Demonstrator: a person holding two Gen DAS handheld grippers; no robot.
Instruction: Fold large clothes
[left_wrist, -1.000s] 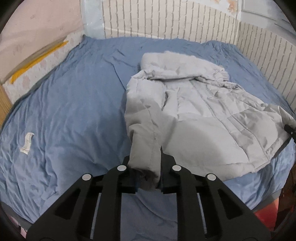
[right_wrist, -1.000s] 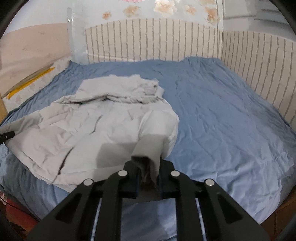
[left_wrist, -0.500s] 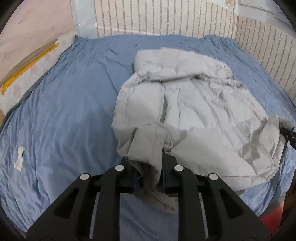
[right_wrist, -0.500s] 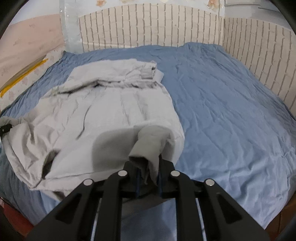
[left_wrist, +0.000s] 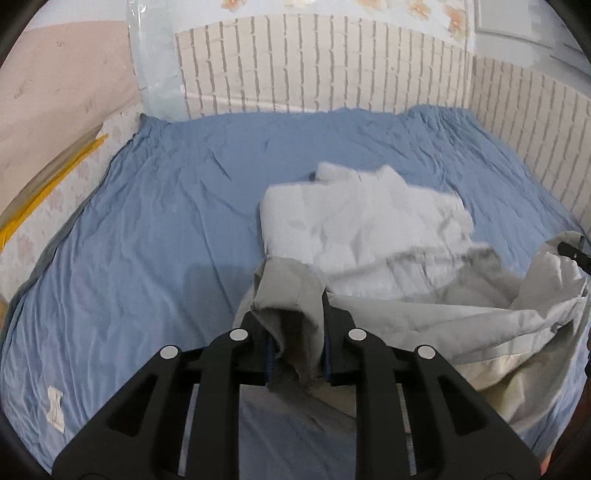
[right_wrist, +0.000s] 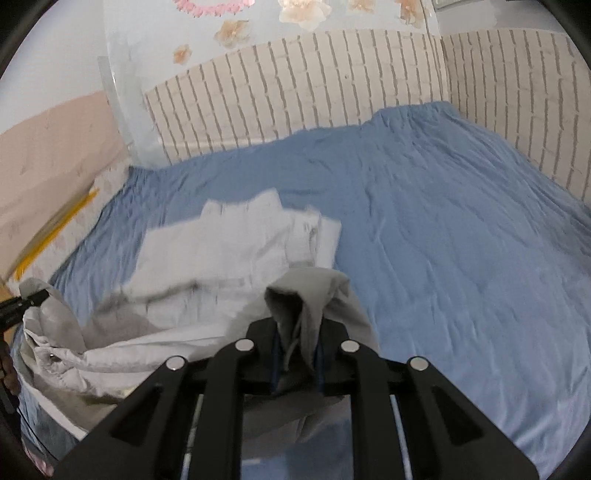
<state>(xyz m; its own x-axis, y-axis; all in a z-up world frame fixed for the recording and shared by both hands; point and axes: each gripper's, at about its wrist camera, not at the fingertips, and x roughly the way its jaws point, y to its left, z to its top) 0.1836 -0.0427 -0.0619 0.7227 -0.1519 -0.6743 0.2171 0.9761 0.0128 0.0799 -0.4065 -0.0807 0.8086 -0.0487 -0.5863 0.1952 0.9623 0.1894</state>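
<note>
A large light grey padded jacket (left_wrist: 369, 236) lies partly on the blue bed sheet (left_wrist: 166, 229), with its near hem lifted off the bed. My left gripper (left_wrist: 297, 325) is shut on a bunched corner of that hem. In the right wrist view the same jacket (right_wrist: 229, 254) stretches to the left, and my right gripper (right_wrist: 299, 332) is shut on the opposite hem corner. The fabric hangs taut between the two grippers, and its far part stays crumpled on the sheet. The tip of the other gripper shows at the right edge of the left wrist view and the left edge of the right wrist view.
The blue sheet (right_wrist: 461, 240) covers a wide bed bounded by a brick-patterned wall (right_wrist: 314, 81) at the back and right. A small white tag (left_wrist: 55, 410) lies on the sheet near the left front. A pink panel with yellow strip (left_wrist: 44, 177) borders the left side.
Both grippers have risen and pulled back, lifting the jacket's hem off the bed. The jacket has gone from lying spread out to bunching up further back, with its lower half hanging in the air.
</note>
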